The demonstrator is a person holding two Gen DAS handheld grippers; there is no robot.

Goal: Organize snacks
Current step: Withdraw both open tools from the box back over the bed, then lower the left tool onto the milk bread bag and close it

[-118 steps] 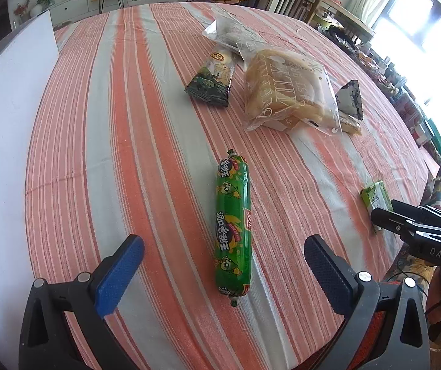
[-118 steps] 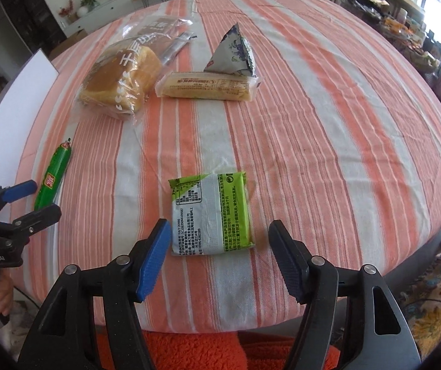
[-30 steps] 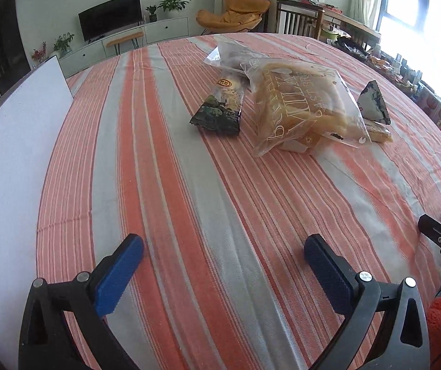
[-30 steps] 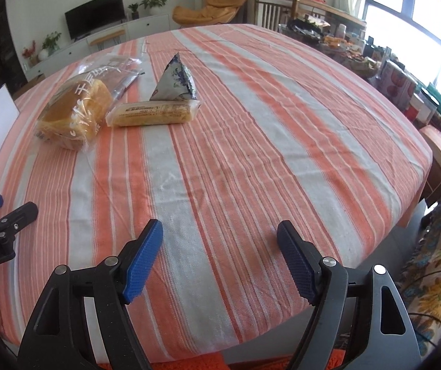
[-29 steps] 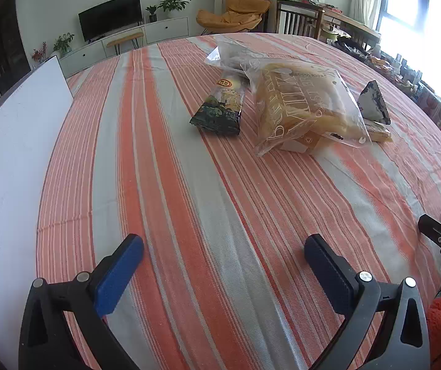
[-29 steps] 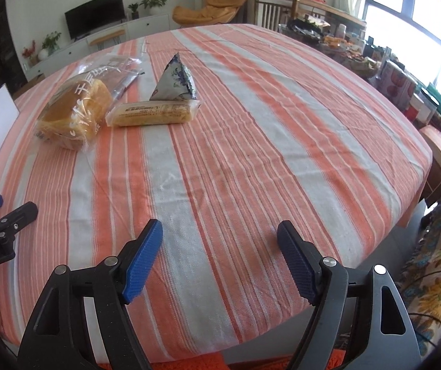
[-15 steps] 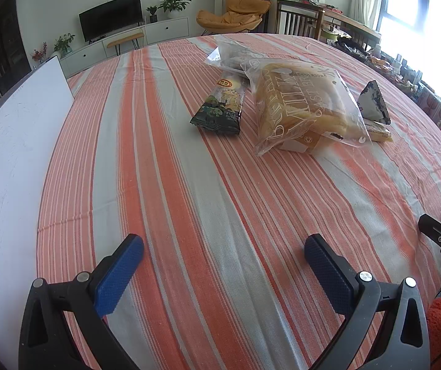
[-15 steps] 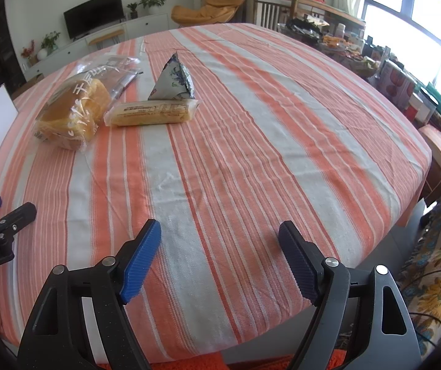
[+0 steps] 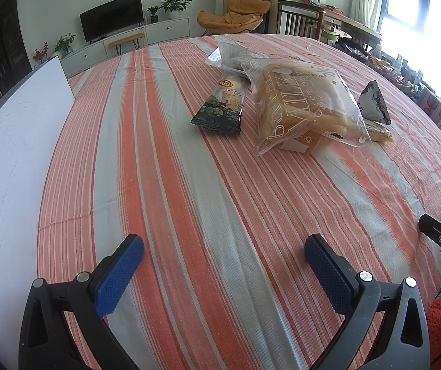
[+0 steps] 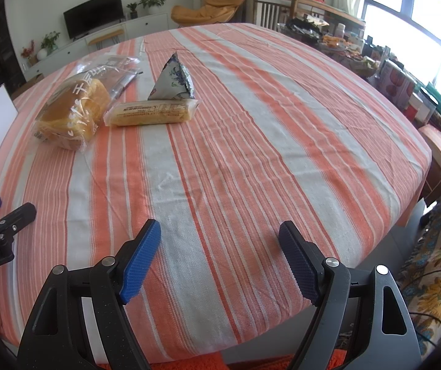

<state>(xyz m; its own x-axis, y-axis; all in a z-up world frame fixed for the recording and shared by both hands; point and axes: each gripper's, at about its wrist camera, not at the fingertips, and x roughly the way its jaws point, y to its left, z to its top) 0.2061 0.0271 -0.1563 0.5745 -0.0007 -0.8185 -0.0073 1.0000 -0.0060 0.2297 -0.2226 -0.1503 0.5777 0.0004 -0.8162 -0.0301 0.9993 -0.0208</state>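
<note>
On the striped tablecloth (image 9: 189, 185) (image 10: 251, 154) lie several snacks in a far cluster. A bag of bread (image 9: 300, 108) (image 10: 72, 114) sits in the middle, with a dark snack pack (image 9: 220, 104) to its left and a clear bag (image 9: 232, 54) behind it. A triangular pack (image 9: 373, 103) (image 10: 174, 77) and a long yellow bar (image 10: 152, 112) lie to its right. My left gripper (image 9: 223, 252) is open over bare cloth near the front edge. My right gripper (image 10: 219, 240) is open too, with nothing between its fingers. Each gripper shows at the other view's edge.
A white board (image 9: 14, 141) lies along the left of the table. The table's right edge (image 10: 418, 185) drops off to a floral cushion (image 10: 436, 262) and cluttered shelves. A TV unit, plants and an orange chair (image 9: 232, 15) stand far behind.
Over the last second nothing has visibly changed. Earlier, a green sausage lay between my left fingers and a green packet between my right ones; neither shows now.
</note>
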